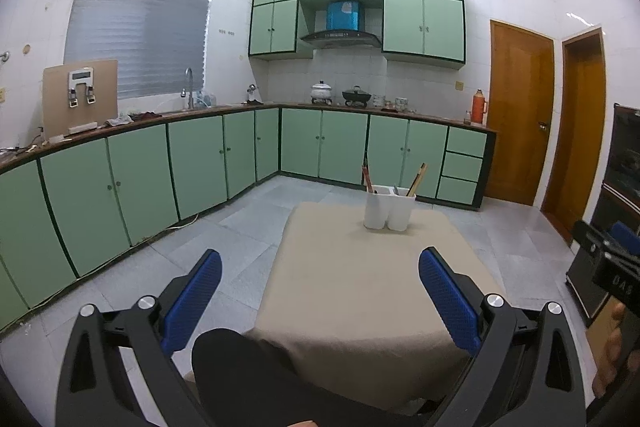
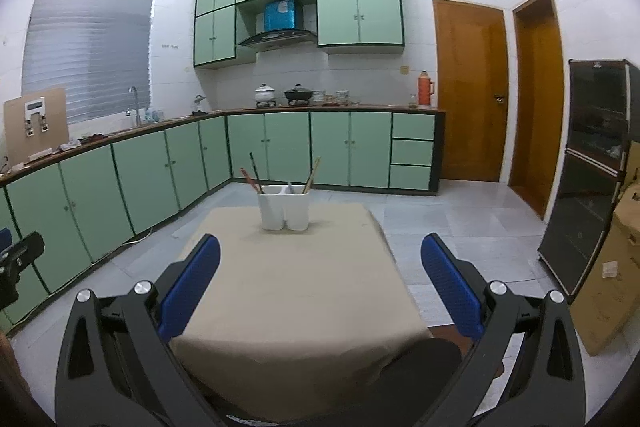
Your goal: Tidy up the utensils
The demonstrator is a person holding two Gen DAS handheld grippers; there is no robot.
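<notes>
White two-cup holder (image 2: 284,207) sits at far end of the cloth-covered table (image 2: 296,291), straight ahead of right gripper (image 2: 320,277), well apart. From left gripper (image 1: 320,293) the holder (image 1: 389,207) lies ahead and slightly right. Both grippers spread wide, empty, hovering at the near edge. Utensils (image 2: 256,174) stand near upright in the holder, leaning outward. No loose utensils visible on the cloth. Right looks marginally better lined up. Green cabinets (image 2: 288,147) behind holder, tiled floor around.
</notes>
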